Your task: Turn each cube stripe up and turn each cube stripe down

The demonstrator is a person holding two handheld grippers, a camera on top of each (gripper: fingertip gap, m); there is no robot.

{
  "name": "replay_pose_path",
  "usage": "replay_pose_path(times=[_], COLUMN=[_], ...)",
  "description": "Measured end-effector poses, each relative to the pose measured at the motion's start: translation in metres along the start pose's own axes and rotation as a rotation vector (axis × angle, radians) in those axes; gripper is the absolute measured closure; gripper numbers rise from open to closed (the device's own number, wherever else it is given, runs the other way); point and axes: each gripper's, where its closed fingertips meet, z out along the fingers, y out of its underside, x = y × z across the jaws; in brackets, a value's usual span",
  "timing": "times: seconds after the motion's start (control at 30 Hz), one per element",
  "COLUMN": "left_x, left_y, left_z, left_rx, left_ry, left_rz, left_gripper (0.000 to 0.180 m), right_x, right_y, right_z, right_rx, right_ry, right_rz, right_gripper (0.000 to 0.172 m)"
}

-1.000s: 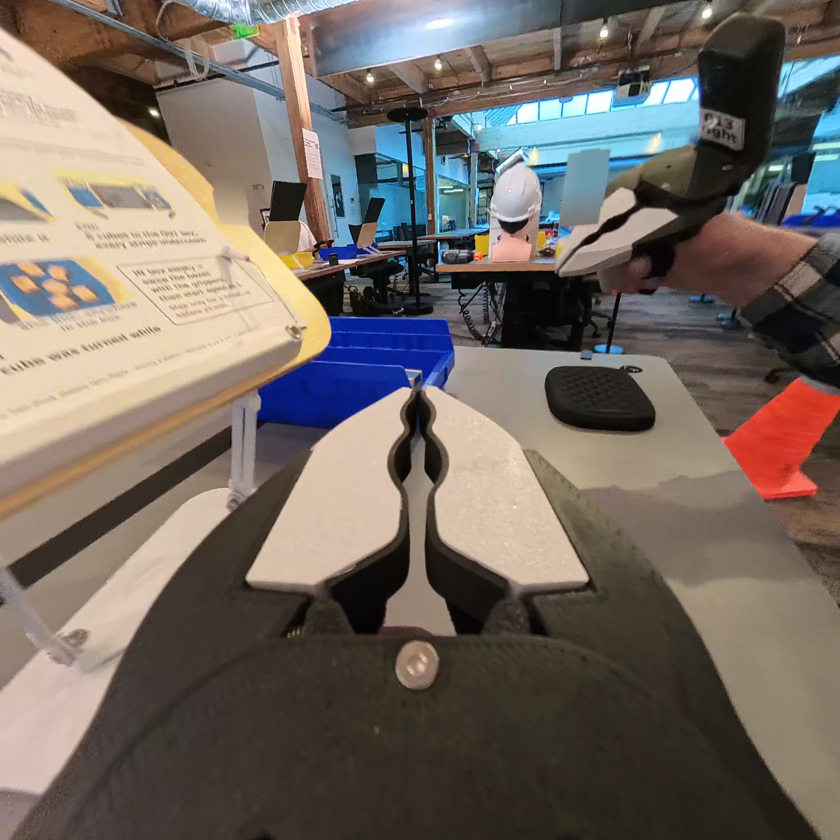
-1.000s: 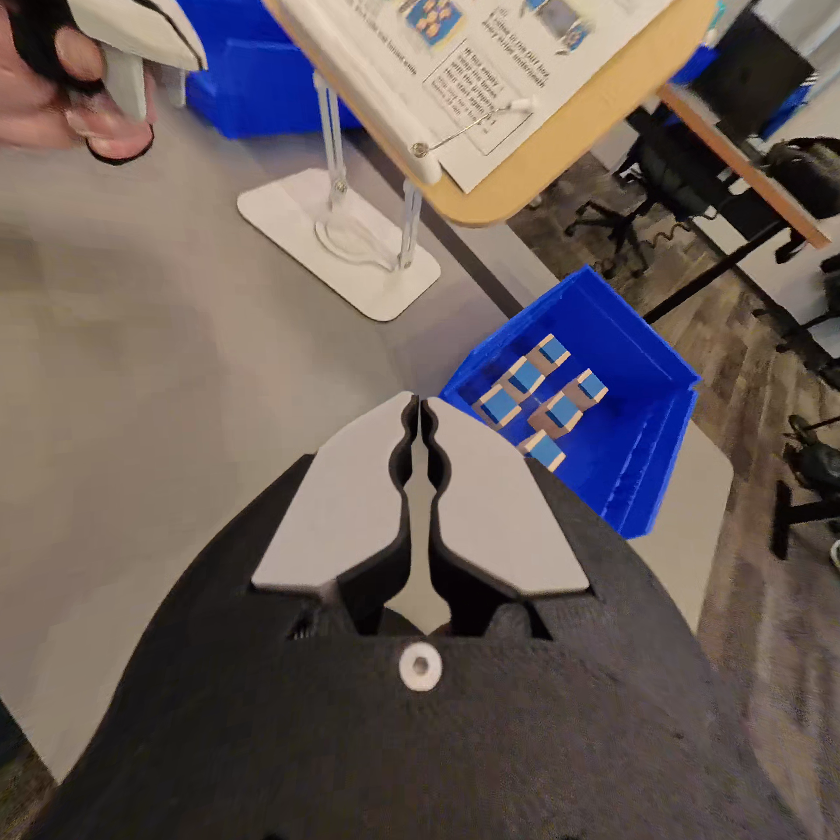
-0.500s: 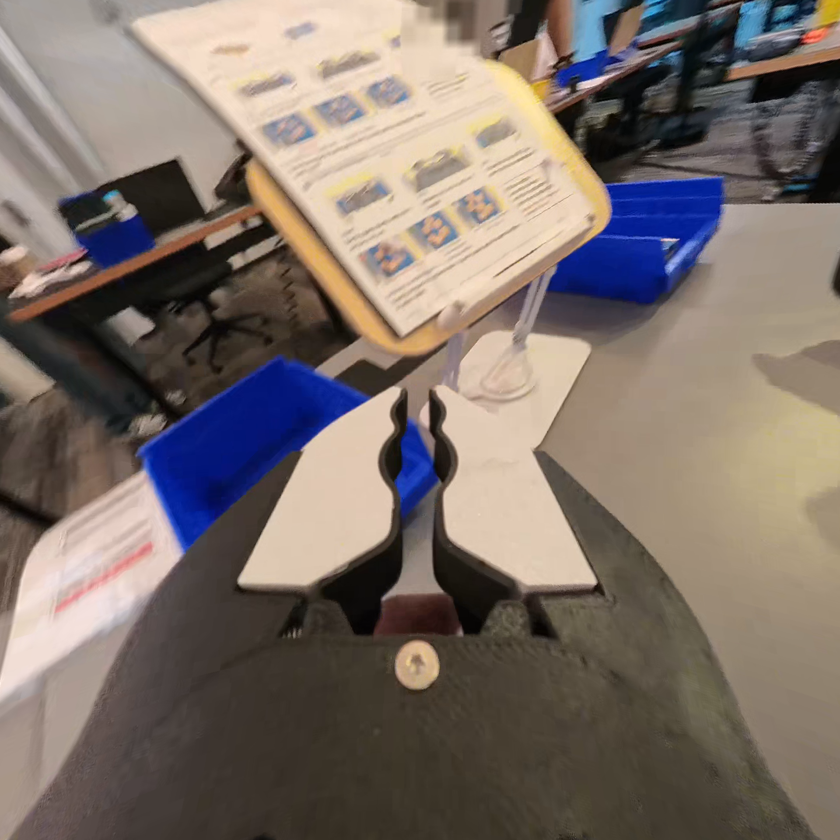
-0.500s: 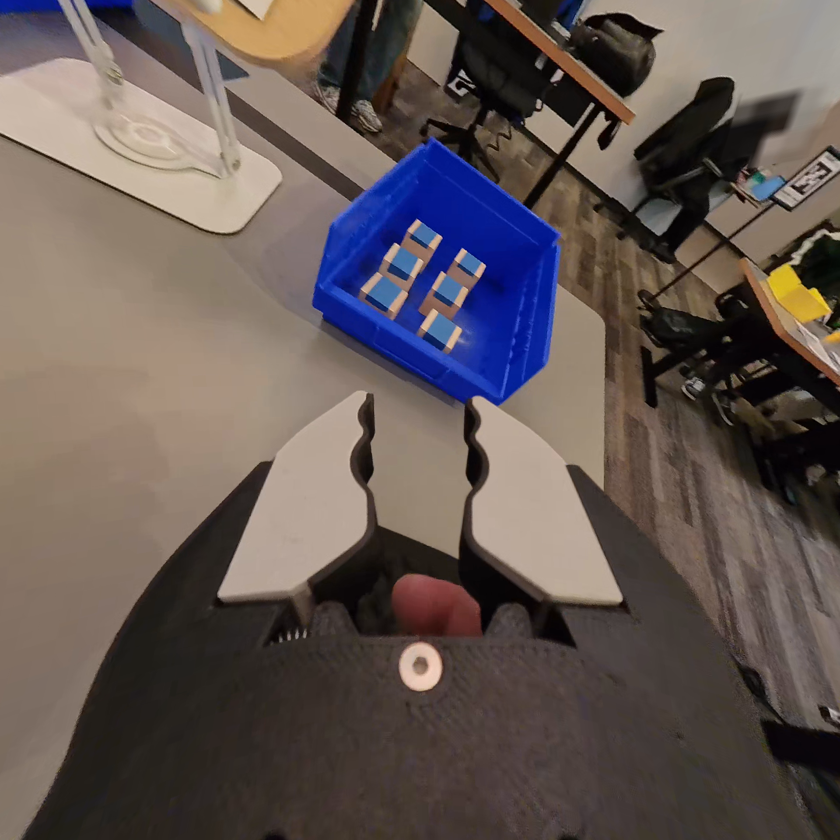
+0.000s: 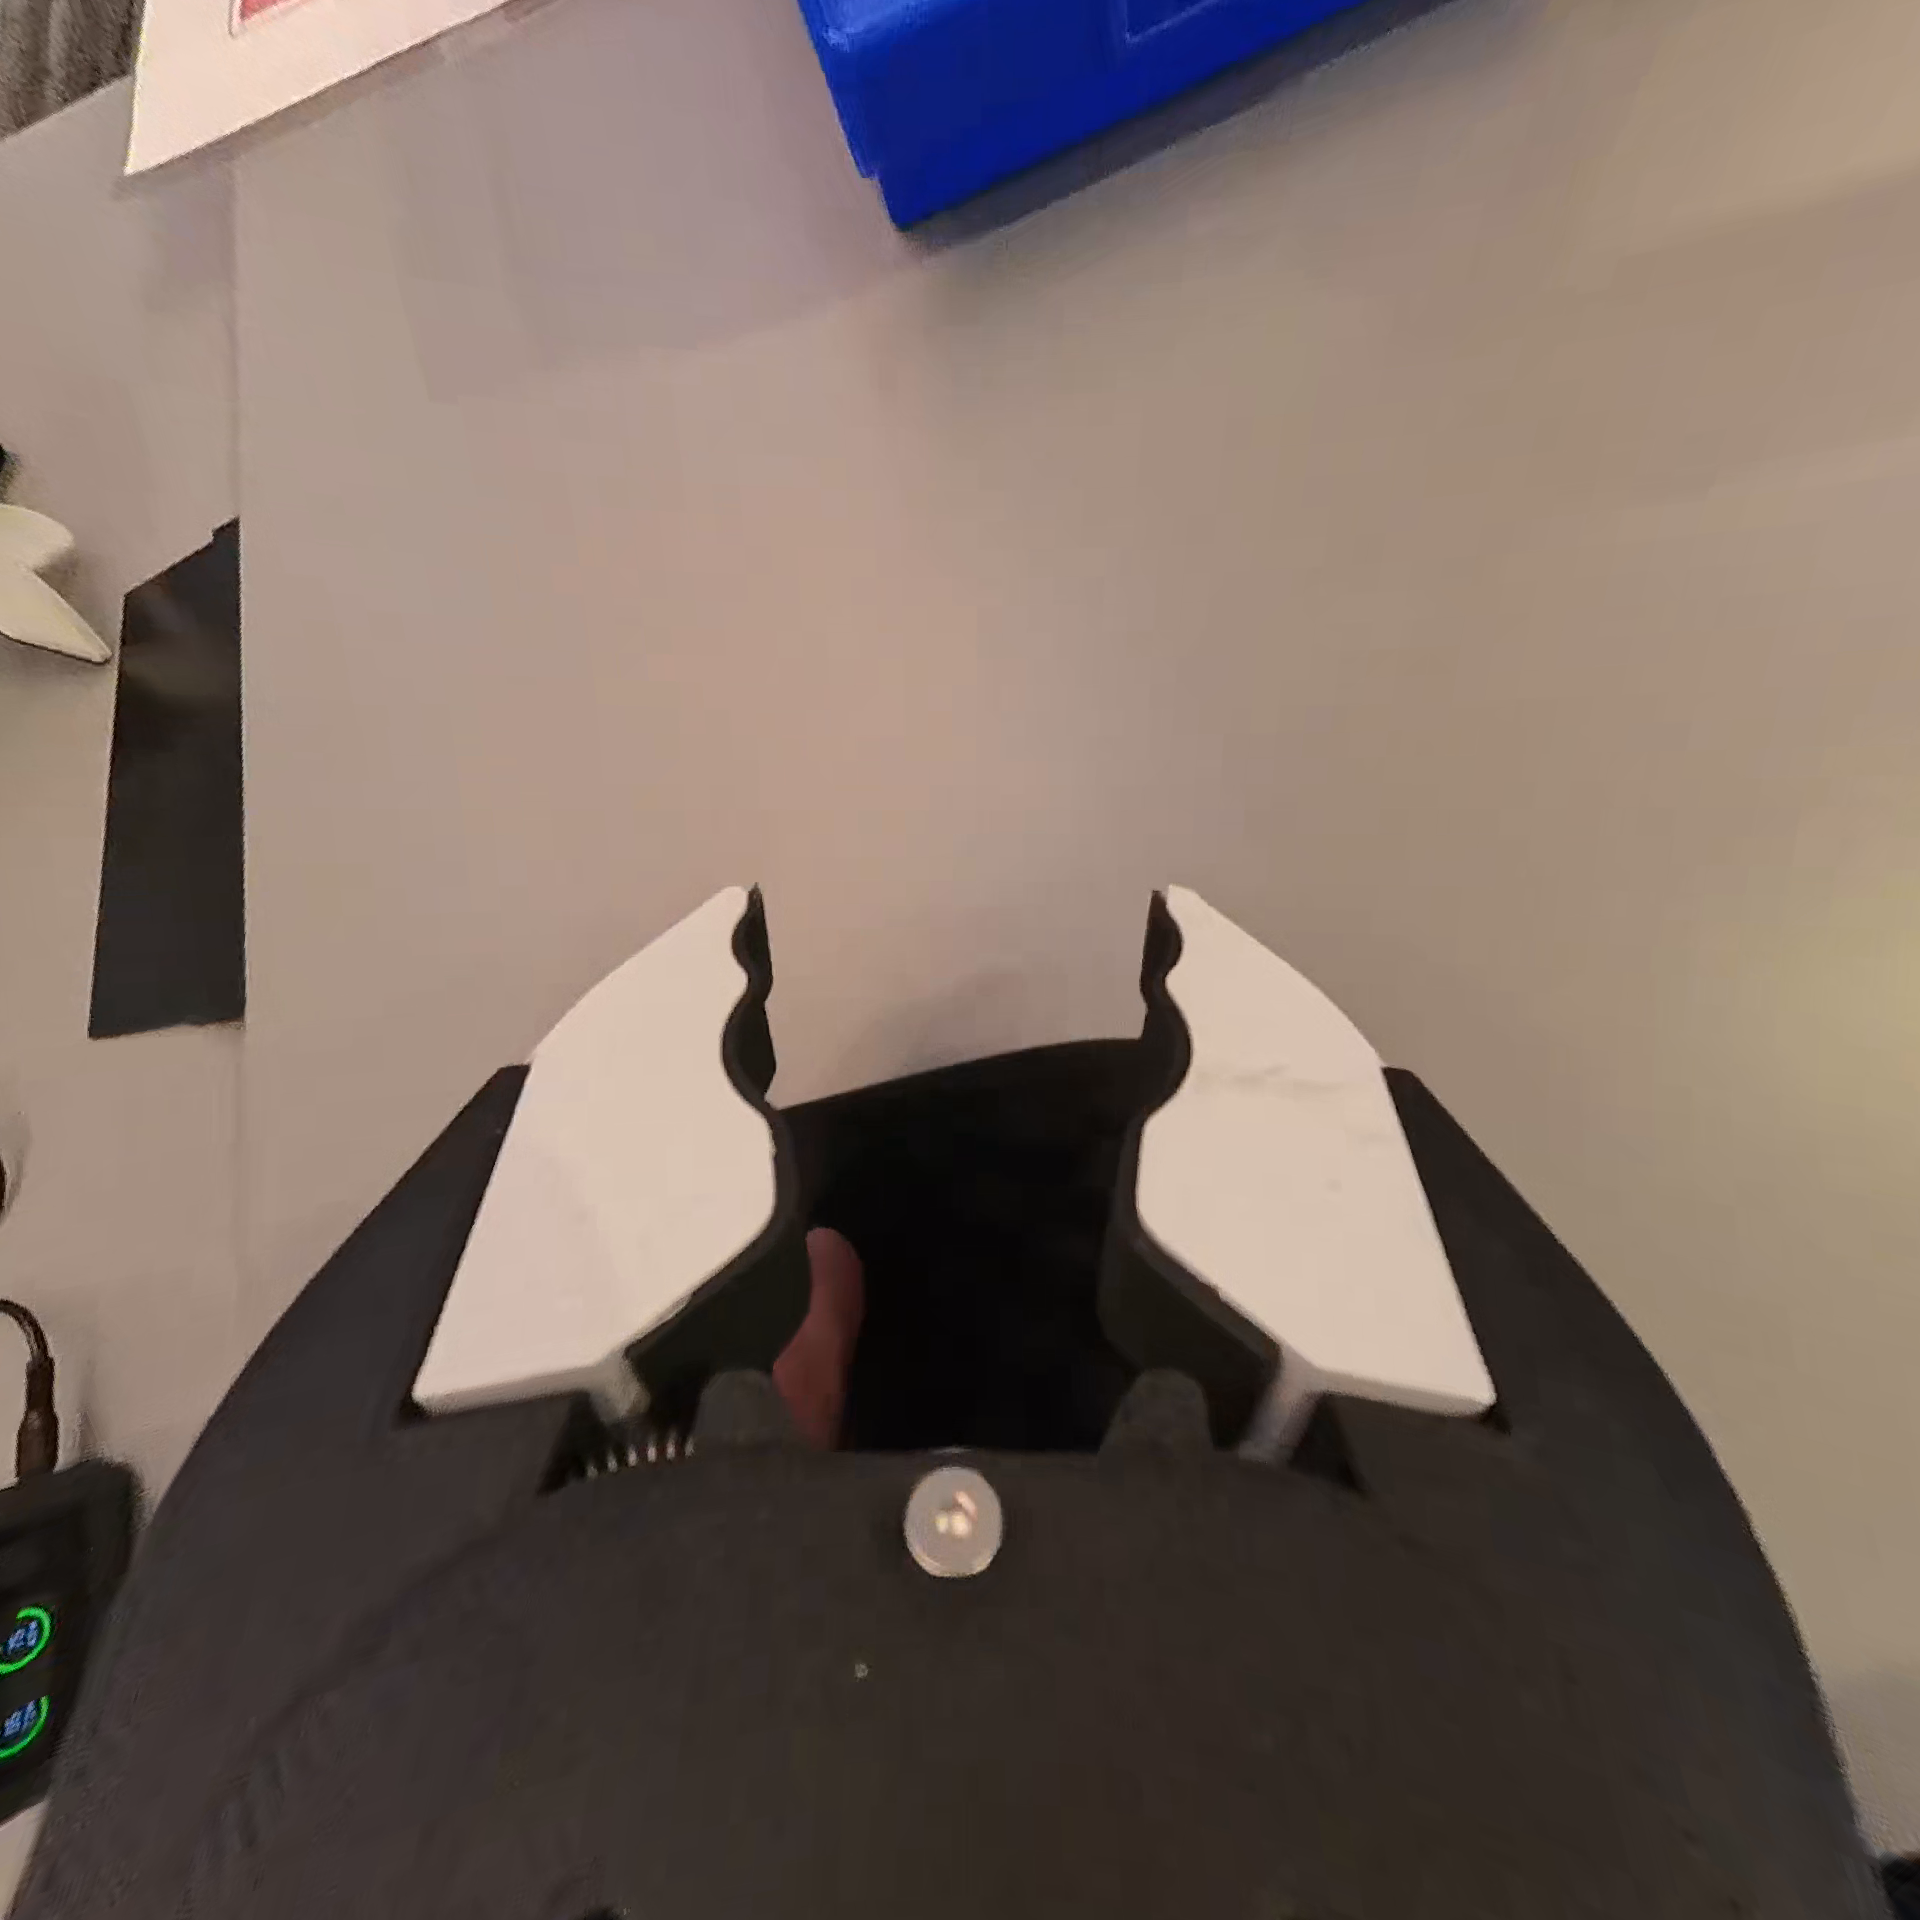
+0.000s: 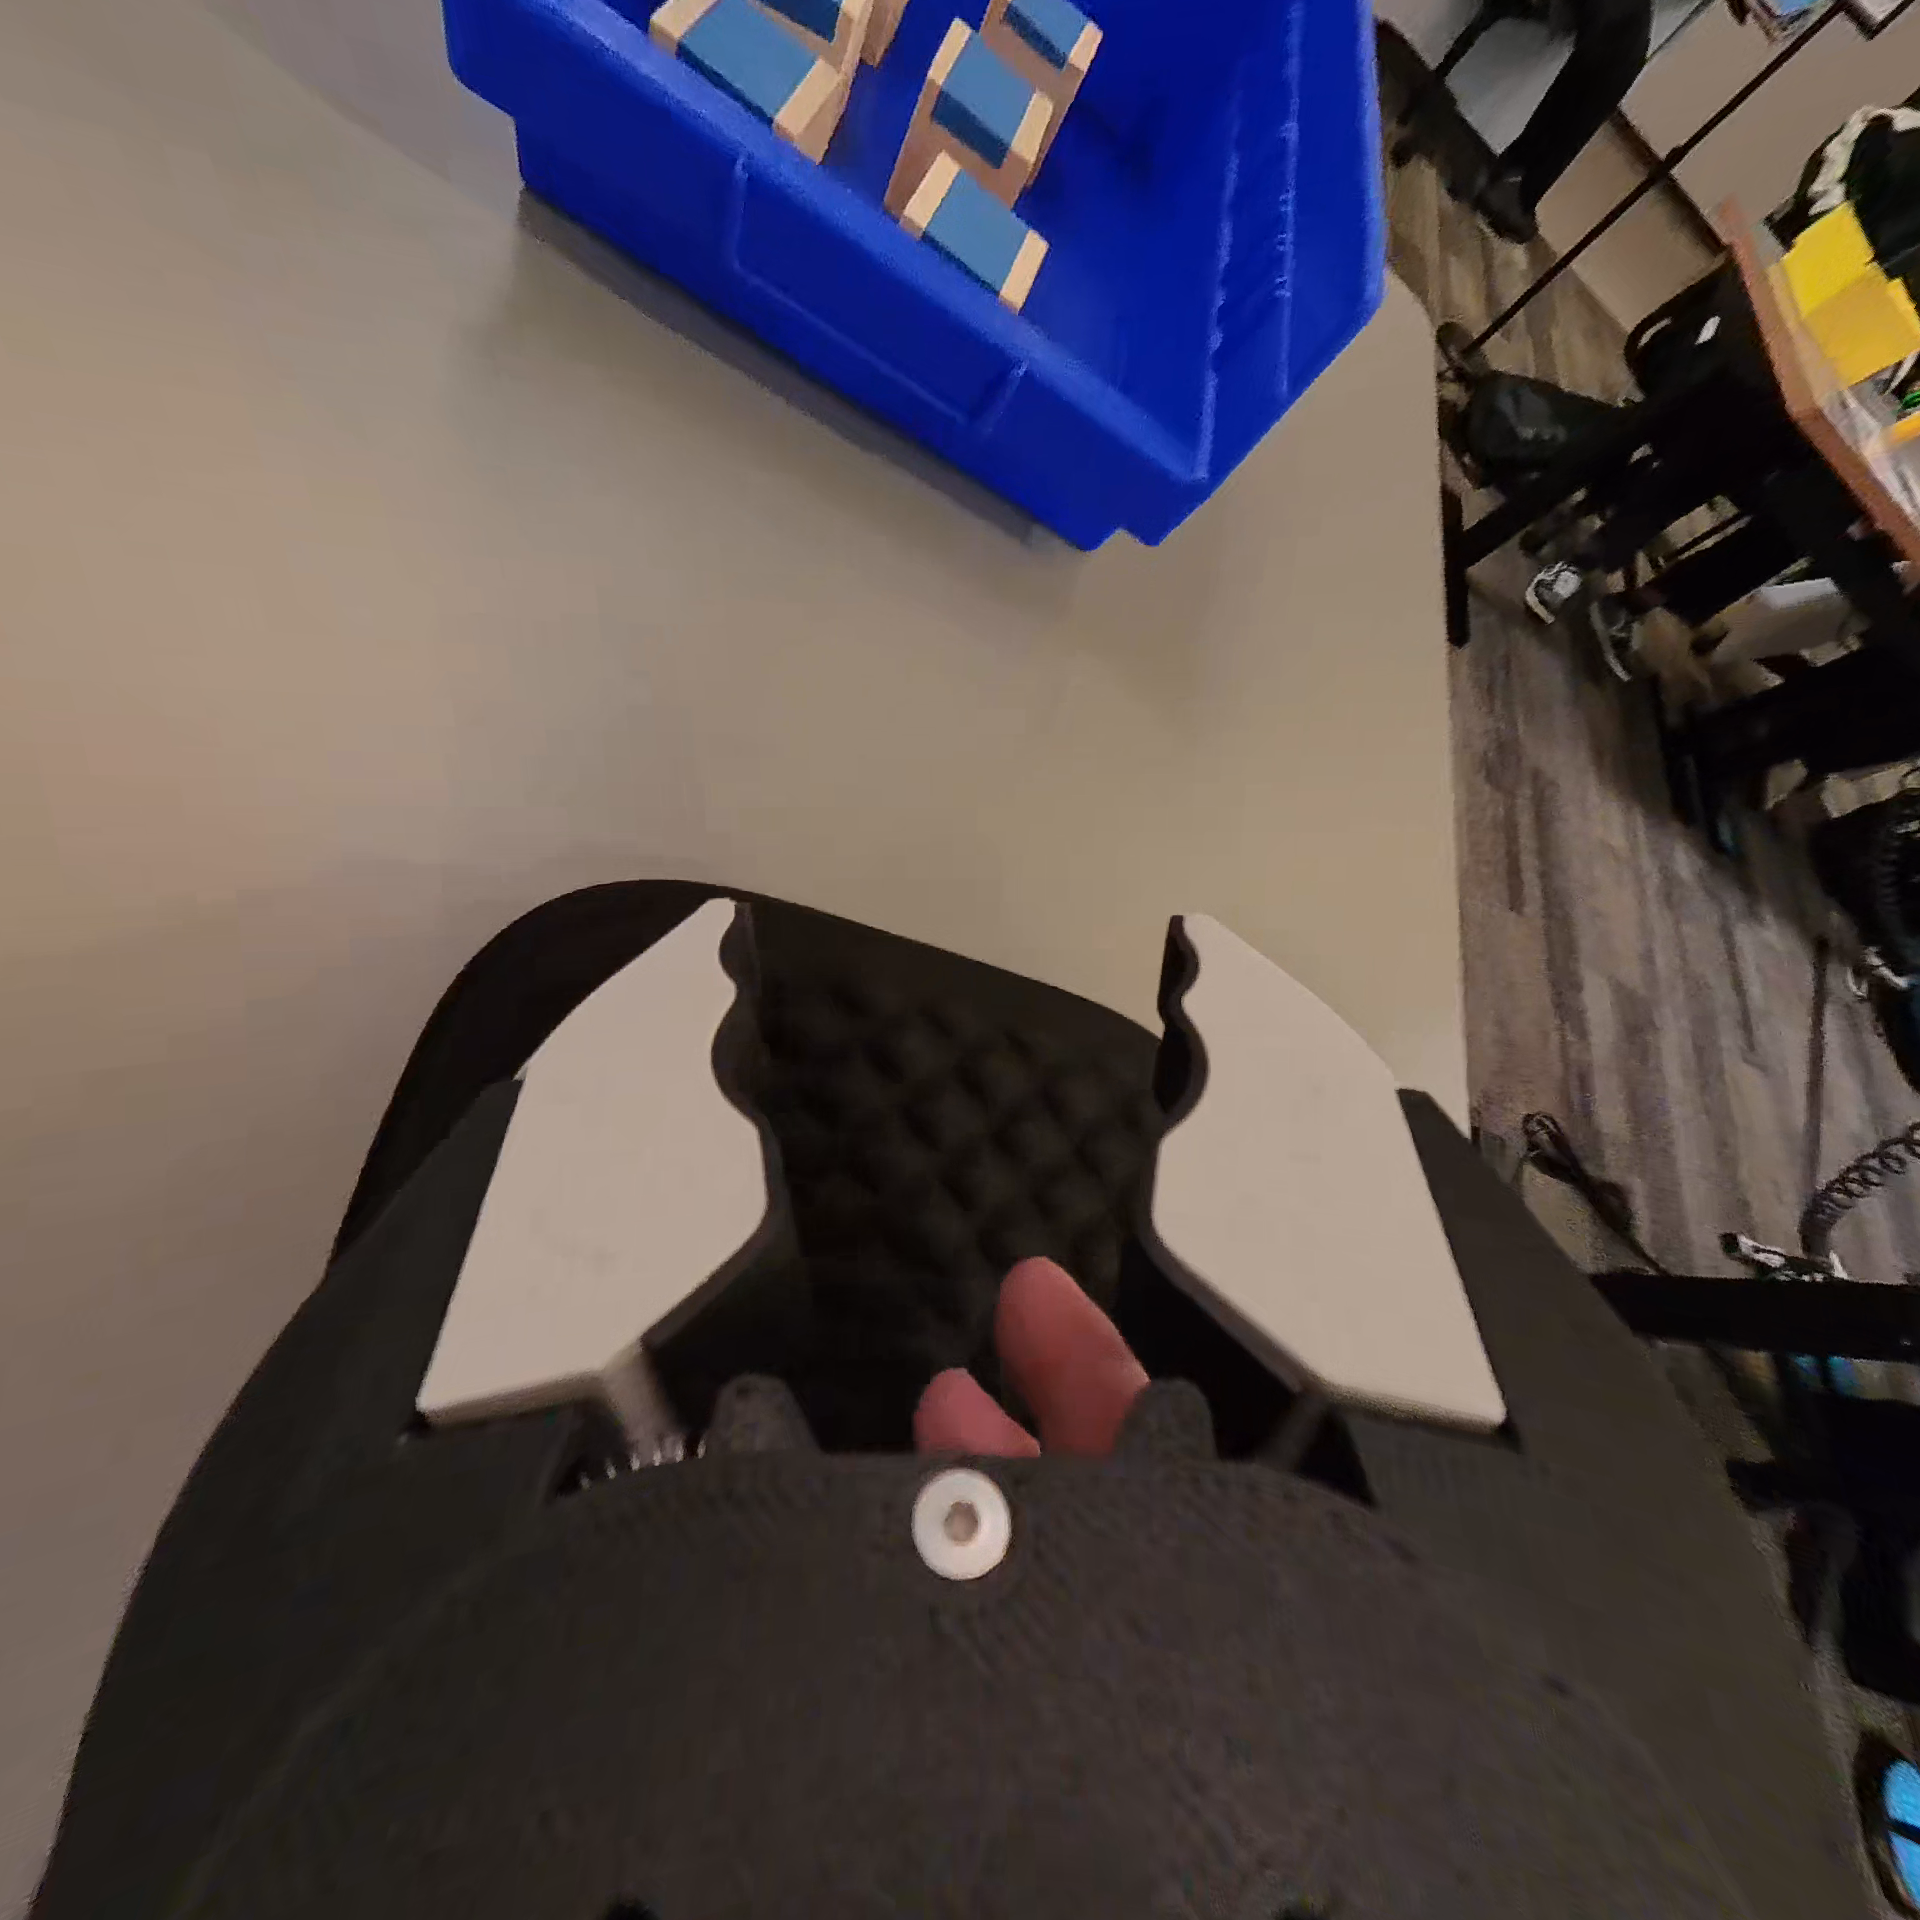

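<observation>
Both grippers now point down at the grey table (image 6: 520, 675), where a second ago they faced the room and the document stand with their fingers nearly together. The left gripper (image 5: 956, 904) is spread wide with nothing between its fingers, above bare tabletop. The right gripper (image 6: 956, 920) is likewise wide open and holds nothing, over a black dimpled pad (image 6: 935, 1122). Ahead of it sits the blue bin (image 6: 1143, 416) with the cubes (image 6: 977, 94) inside, blue faces up. The bin stands near the table's right edge; open tabletop lies between it and the gripper. A white sheet (image 5: 291, 62) lies at the far left.
</observation>
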Motion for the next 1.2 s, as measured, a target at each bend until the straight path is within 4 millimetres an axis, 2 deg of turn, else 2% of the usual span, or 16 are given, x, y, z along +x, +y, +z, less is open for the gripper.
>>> replay_pose_path(times=[0.03, 0.23, 0.47, 0.57, 0.7, 0.8, 0.9, 0.97, 1.07, 1.2], left_x=[-0.001, -0.001, 0.012, 0.022, 0.033, 0.045, 0.042, 0.034, 0.017, 0.004], left_y=[0.0, -0.003, -0.01, -0.016, -0.023, -0.034, -0.044, -0.053, -0.054, -0.056], left_z=[0.002, 0.001, 0.003, 0.006, 0.012, 0.011, 0.003, -0.005, -0.009, -0.011], left_rx=[0.006, 0.04, 0.057, 0.063, 0.054, 0.089, 0.159, 0.213, 0.208, 0.233], left_ry=[-0.01, -0.04, -0.033, -0.009, 0.005, 0.047, 0.038, 0.012, -0.041, -0.061], left_rz=[-0.001, -0.024, -0.045, -0.073, -0.106, -0.129, -0.153, -0.144, -0.114, -0.142], left_gripper=[0.113, 0.112, 0.111, 0.11, 0.108, 0.107, 0.108, 0.111, 0.111, 0.11], right_x=[-0.004, -0.016, -0.025, -0.035, -0.048, -0.051, -0.038, -0.021, 0.002, 0.018], right_y=[0.001, 0.0, -0.003, -0.008, -0.015, -0.02, -0.033, -0.041, -0.043, -0.044], right_z=[0.002, 0.008, 0.009, 0.006, 0.003, 0.0, -0.006, -0.009, -0.007, -0.002], right_rx=[0.005, -0.004, 0.031, 0.053, 0.062, 0.071, 0.125, 0.16, 0.168, 0.206], right_ry=[-0.008, -0.048, -0.079, -0.086, -0.11, -0.112, -0.07, -0.008, 0.056, 0.082], right_rz=[0.004, -0.021, 0.006, -0.017, -0.007, -0.013, 0.018, 0.006, -0.008, 0.055], right_gripper=[0.095, 0.095, 0.099, 0.105, 0.103, 0.098, 0.098, 0.098, 0.095, 0.095])
